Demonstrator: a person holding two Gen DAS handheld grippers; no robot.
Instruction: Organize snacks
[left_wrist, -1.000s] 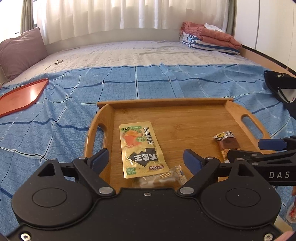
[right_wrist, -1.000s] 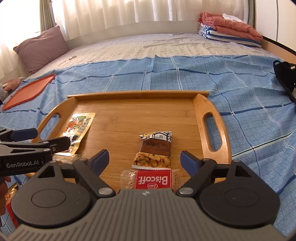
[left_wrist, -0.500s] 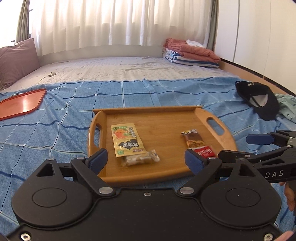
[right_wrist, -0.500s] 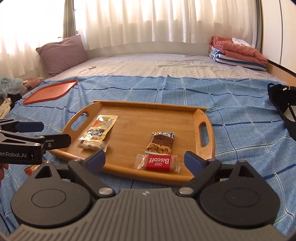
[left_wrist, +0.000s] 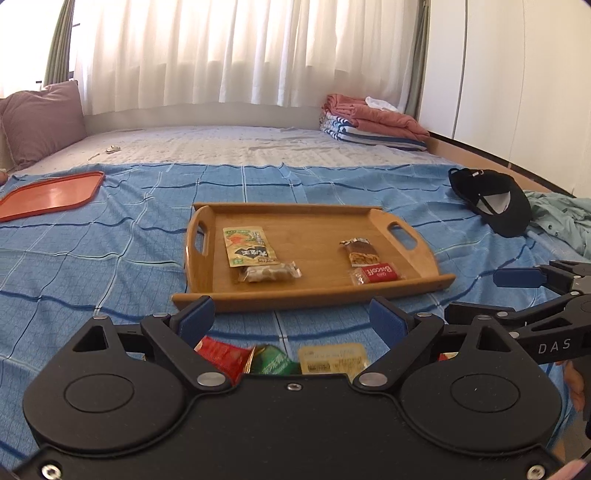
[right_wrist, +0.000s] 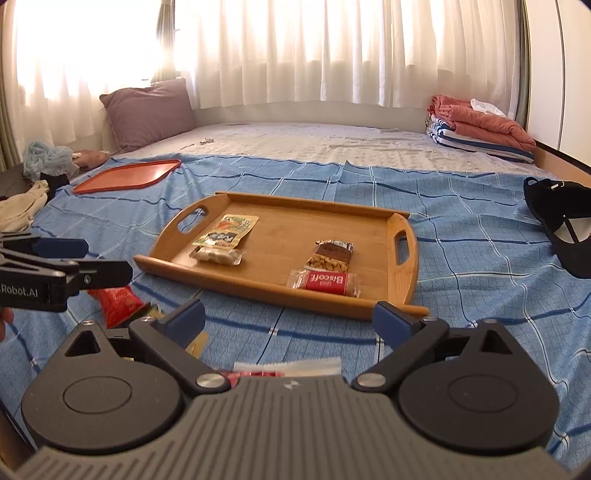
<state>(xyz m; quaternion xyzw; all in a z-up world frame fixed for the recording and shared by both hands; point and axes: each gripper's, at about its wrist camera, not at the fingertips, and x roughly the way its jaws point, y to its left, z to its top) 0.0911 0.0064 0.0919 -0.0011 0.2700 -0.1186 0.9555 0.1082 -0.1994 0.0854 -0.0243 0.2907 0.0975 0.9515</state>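
Observation:
A wooden tray (left_wrist: 321, 218) (right_wrist: 373, 254) lies on the blue bedspread. In it lie a yellow pouch (left_wrist: 248, 246) (right_wrist: 226, 232), a clear-wrapped snack (left_wrist: 269, 272) (right_wrist: 218, 255), a brown peanut bar (left_wrist: 361, 251) (right_wrist: 331, 254) and a red Biscoff pack (left_wrist: 375, 274) (right_wrist: 325, 282). My left gripper (left_wrist: 291, 320) (right_wrist: 85, 264) is open and empty, in front of the tray. Below it lie a red packet (left_wrist: 221, 355) (right_wrist: 116, 301), a green packet (left_wrist: 272, 362) and a yellow packet (left_wrist: 332, 357). My right gripper (right_wrist: 290, 316) (left_wrist: 491, 291) is open and empty above a clear-and-red wrapper (right_wrist: 286, 367).
An orange tray (left_wrist: 51, 194) (right_wrist: 127, 175) lies at the far left. A black cap (left_wrist: 491, 199) (right_wrist: 561, 221) lies at the right beside a teal cloth (left_wrist: 561, 218). Folded blankets (left_wrist: 369, 125) and a mauve pillow (right_wrist: 147, 112) are at the back.
Both grippers have pulled back and up from the tray. The tray looks smaller, and loose packets on the bedspread in front of it have come into view.

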